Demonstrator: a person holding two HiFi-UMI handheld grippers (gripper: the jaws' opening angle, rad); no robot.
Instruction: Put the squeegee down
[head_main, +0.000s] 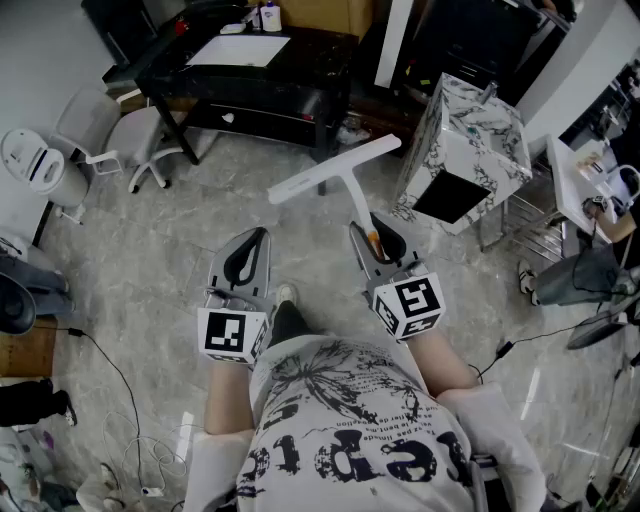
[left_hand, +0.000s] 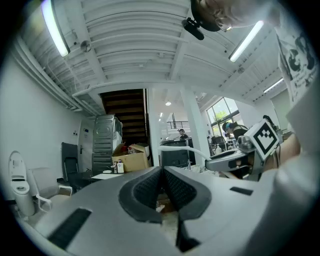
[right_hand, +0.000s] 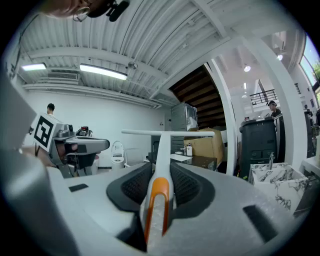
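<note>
A white squeegee (head_main: 335, 173) with an orange strip on its handle (right_hand: 159, 192) sticks out level in front of me, its crossbar (right_hand: 165, 133) at the far end. My right gripper (head_main: 372, 232) is shut on the squeegee's handle, the pads pressing on both sides. My left gripper (head_main: 246, 258) hangs beside it at the same height, its jaws shut with nothing between them. In the left gripper view the right gripper (left_hand: 235, 159) and the squeegee's curved blade (left_hand: 186, 150) show at the right.
Below lies a grey marble floor (head_main: 160, 260). A black desk (head_main: 255, 70) stands ahead, white chairs (head_main: 100, 135) to the left, a marble-patterned cabinet (head_main: 465, 150) to the right. Cables (head_main: 120, 390) run over the floor at the left. A person (head_main: 590, 265) sits at the far right.
</note>
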